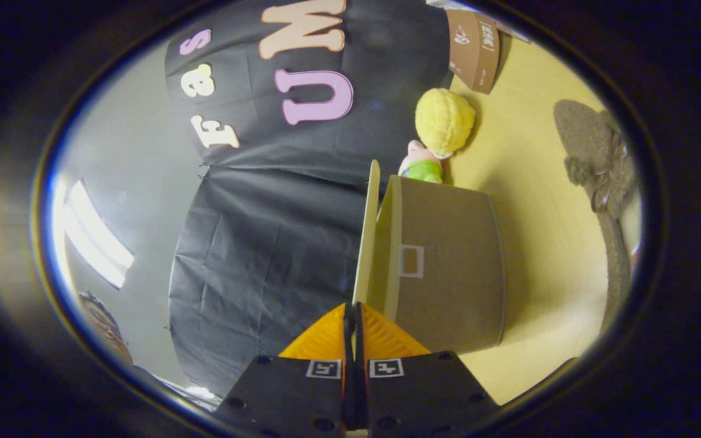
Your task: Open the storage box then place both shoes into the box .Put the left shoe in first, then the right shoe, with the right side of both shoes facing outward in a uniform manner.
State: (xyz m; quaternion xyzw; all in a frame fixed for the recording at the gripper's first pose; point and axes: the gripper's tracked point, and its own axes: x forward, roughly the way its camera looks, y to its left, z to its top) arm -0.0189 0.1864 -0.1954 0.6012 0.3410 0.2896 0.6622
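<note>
The view is rolled sideways. A brown cardboard storage box [448, 274] with a small label window stands on the yellow table [551, 255], just ahead of my fingers. Its lid [367, 237] is swung up and away from the box body, leaving a narrow gap. My gripper [351, 311] is shut on the lid's near edge, with the thin panel pinched between both fingers. Beyond the box, two grey shoes lie on the table: one with a bow [600, 152], the other [617, 267] stretched out next to it.
A plush doll with yellow hair [442, 125] leans behind the box. A brown carton [475, 48] stands farther off by the booth's black cloth wall [265, 243]. Part of a person [104, 328] shows beside the cloth.
</note>
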